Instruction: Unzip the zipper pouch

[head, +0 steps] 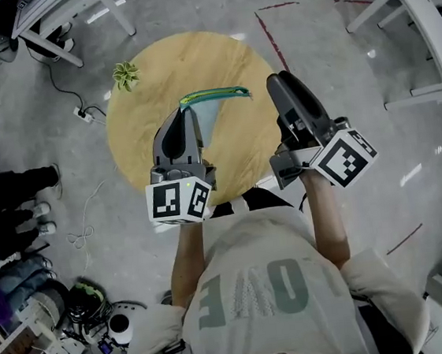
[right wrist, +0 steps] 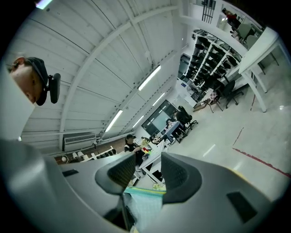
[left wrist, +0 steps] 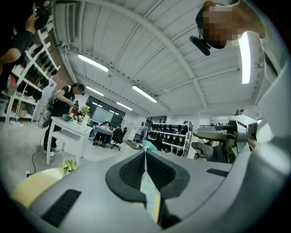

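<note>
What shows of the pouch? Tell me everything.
The pouch is thin, pale blue and cloth-like, with a green and yellow zipper along its top edge. It is held upright over the round table; whether it touches the table cannot be told. The left gripper is shut on one end. The right gripper is open near the other end, not gripping it.

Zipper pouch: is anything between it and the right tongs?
Nothing visible. The zipper pouch is clamped in the left tongs. The right tongs are open just beside its zipper end, and the head view shows only an empty gap between them.
</note>
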Demonstrator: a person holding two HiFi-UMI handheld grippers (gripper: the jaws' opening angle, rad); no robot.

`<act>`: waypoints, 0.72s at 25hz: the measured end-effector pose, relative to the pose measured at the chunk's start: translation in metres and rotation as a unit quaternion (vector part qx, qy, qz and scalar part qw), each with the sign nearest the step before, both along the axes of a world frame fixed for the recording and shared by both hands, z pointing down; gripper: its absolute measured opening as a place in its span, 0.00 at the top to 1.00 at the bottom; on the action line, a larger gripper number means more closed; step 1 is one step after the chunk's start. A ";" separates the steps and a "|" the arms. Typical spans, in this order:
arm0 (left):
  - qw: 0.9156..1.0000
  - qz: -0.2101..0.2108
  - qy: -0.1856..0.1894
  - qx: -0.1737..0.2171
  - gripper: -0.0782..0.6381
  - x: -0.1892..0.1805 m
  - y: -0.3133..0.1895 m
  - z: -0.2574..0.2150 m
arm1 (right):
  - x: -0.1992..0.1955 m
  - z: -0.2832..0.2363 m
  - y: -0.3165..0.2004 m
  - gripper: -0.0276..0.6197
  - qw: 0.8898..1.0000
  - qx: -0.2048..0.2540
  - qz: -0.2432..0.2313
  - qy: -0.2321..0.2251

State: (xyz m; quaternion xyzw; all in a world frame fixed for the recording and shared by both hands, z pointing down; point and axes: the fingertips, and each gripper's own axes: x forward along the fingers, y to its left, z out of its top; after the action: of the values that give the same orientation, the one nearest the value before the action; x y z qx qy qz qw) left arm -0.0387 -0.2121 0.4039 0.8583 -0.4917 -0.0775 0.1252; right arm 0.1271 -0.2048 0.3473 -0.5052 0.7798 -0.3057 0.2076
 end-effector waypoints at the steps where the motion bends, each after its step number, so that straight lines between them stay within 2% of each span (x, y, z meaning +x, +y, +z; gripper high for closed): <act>1: 1.000 -0.003 0.009 -0.016 0.85 -0.002 -0.002 0.011 | 0.000 0.002 0.000 0.70 1.000 -0.003 0.001 0.001; 5: 0.996 -0.025 0.035 -0.077 0.85 -0.015 -0.009 0.057 | -0.003 0.009 -0.002 0.70 1.000 -0.013 -0.002 0.004; 10: 0.986 -0.062 0.063 -0.140 0.85 -0.042 -0.017 0.106 | -0.008 0.019 -0.007 0.70 1.000 -0.026 -0.007 0.006; 14: 0.974 -0.107 0.091 -0.176 0.85 -0.076 -0.020 0.136 | -0.013 0.027 -0.010 0.70 0.999 -0.038 -0.014 0.014; 18: 0.966 -0.142 0.085 -0.196 0.85 -0.107 -0.023 0.160 | -0.022 0.036 -0.014 0.70 0.998 -0.052 -0.022 0.020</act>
State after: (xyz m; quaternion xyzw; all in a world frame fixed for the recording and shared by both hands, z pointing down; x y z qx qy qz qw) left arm -0.1456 -0.2353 0.5636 0.7283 -0.6017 -0.0696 0.3203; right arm 0.1049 -0.2187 0.3835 -0.5044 0.7777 -0.3402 0.1585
